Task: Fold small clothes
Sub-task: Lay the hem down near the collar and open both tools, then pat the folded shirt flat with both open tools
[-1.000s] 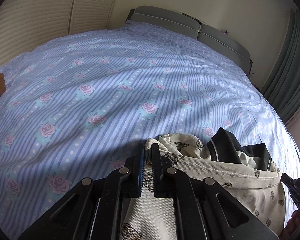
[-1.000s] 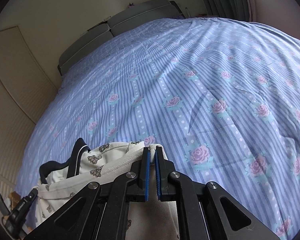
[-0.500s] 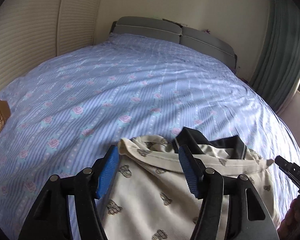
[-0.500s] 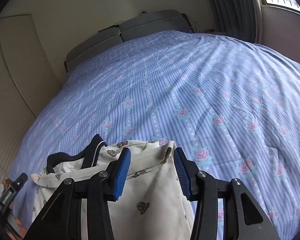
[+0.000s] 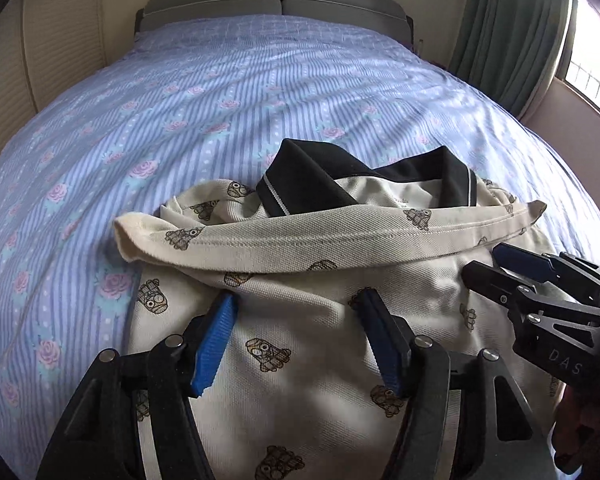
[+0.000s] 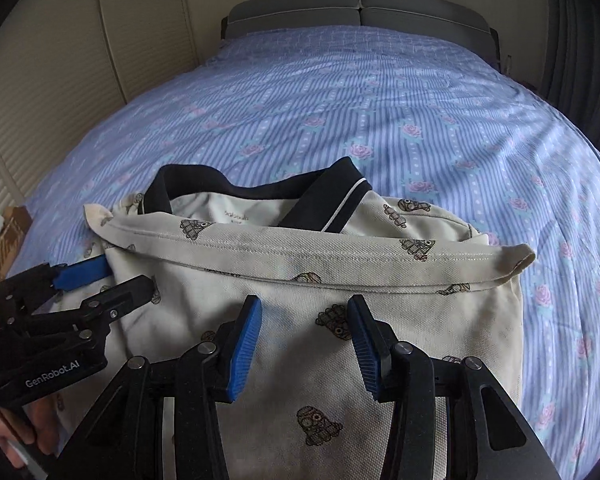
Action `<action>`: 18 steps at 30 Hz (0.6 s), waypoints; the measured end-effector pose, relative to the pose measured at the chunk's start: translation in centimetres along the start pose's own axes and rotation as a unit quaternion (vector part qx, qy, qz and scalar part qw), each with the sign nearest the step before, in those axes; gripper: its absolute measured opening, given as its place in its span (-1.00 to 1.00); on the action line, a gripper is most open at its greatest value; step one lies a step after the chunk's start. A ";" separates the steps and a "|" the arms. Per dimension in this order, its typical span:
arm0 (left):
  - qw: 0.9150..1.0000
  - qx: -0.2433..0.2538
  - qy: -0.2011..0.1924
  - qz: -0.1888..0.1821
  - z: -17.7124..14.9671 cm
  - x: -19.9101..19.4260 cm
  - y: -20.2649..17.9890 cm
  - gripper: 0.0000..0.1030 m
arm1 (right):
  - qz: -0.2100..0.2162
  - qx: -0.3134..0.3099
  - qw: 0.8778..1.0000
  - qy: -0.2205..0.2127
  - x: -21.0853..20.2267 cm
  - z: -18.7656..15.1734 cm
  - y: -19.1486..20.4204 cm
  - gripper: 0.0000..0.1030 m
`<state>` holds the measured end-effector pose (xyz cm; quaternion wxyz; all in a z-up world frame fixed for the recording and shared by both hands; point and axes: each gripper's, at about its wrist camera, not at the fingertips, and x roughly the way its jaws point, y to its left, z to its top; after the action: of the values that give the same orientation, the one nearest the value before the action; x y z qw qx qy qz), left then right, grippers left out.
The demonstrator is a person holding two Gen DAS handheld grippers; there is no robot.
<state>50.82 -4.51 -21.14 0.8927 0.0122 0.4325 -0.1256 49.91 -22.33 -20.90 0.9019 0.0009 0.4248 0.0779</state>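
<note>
My left claw [image 5: 296, 322] and right claw [image 6: 304, 324] have just been opening, released, nothing between them. The folded shirt [image 5: 324, 312] lies under both on the bed [image 5: 220, 92]. I'd lift clear without snagging its hem.

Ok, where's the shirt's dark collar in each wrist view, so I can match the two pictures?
Left wrist: the dark collar sits just above centre, behind the folded-over cream hem, beyond the open left gripper.
Right wrist: the dark collar sits left of centre, above the hem, beyond the open right gripper.
Shared landmark: the grey headboard at the top of both.
</note>
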 end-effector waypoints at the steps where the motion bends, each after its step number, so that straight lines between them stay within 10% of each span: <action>1: 1.000 -0.001 -0.003 0.001 0.2 0.2 0.0 0.30 | -0.006 -0.006 1.000 0.002 0.3 0.0 0.2 -0.10; 18: 0.992 -0.095 -0.061 0.056 3.5 -0.4 5.4 0.28 | -0.045 0.023 0.998 -0.030 2.9 5.7 -1.5 -0.11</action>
<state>54.55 0.39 -19.06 0.9203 -0.0561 0.3857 -0.0338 56.34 -23.00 -19.60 0.9166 0.0045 0.3988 0.0271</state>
